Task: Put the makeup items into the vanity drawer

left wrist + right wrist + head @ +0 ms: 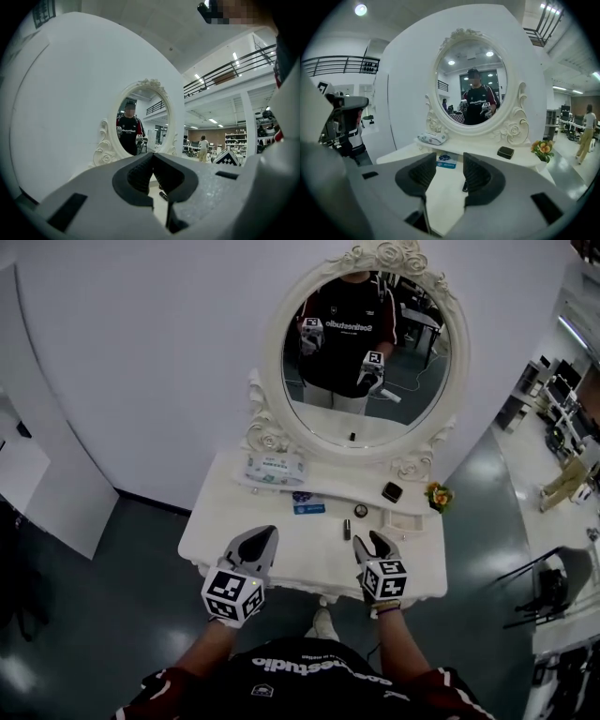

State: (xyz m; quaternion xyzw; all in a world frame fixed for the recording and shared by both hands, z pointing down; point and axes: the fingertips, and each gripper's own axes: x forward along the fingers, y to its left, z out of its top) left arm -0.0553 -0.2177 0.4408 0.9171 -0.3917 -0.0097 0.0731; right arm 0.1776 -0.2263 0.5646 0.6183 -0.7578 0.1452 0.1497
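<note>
- My left gripper [268,534] is clenched on nothing, its tips together over the left front of the glossy white vanity table [300,554]. If I swing it sideways like that, it could shove the soft, crinkly tissue pack [274,466] or the flat blue packet [307,505].
- The makeup lies mid-table, untouched. There is a slim dark tube [346,529] lying flat, with a small round pot [360,511] just behind it. I reckon the tube is smooth and would roll away if one jaw nudges it instead of both straddling it.
- My right gripper [373,542] is released, its ribbed pads apart and empty, just in front of the tube.
- Further right, a squarish black compact [392,491] sits on the raised shelf near some small flowers [437,495]. Reaching for the compact risks brushing them over.
- I cannot see the drawer from above, and I judge it is not yet opened.
</note>
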